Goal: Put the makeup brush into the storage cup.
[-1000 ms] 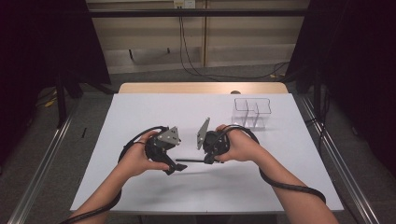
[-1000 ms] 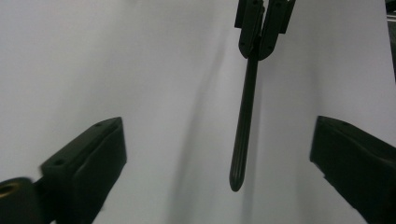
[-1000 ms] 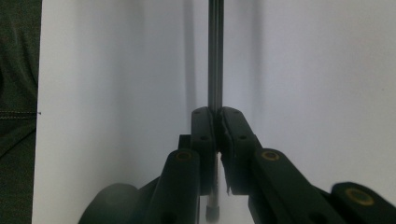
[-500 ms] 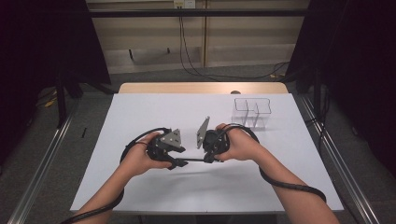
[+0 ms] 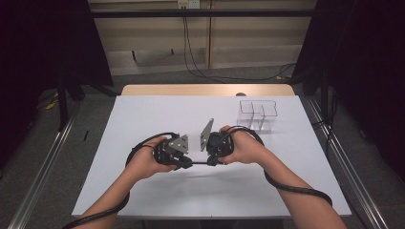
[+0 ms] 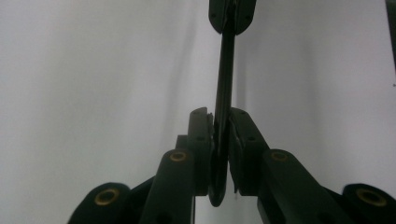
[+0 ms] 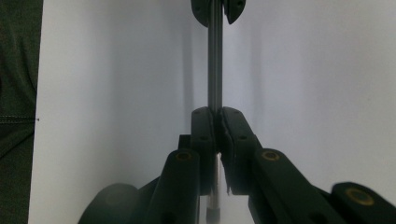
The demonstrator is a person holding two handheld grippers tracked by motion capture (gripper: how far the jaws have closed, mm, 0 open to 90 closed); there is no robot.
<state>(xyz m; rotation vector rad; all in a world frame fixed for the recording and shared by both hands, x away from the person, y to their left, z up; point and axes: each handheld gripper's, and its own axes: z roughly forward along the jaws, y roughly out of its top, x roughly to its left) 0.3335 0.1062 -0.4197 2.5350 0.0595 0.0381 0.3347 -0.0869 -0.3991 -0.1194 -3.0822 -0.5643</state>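
A thin dark rod (image 5: 199,163) hangs level just above the white table (image 5: 143,119), bridging my two grippers near the front middle. My left gripper (image 5: 189,163) has just been closing its jaws, and the pads now press on one end of the rod (image 6: 224,70). In the left gripper view my gripper (image 6: 220,115) grips it, and the right gripper's jaws (image 6: 232,16) clamp the far end. My right gripper (image 5: 210,162) is shut on the other end. In the right gripper view my gripper (image 7: 215,113) pinches the grey rod (image 7: 215,60), which runs up to the left gripper's jaws (image 7: 217,11).
A clear plastic box (image 5: 258,114) with compartments stands at the back right of the table. Black cables trail from both grippers along the forearms. Metal rails (image 5: 43,167) run down both sides of the table.
The left gripper's jaws have closed onto the rod's end; a second ago they stood wide. Both hands have stayed where they were.
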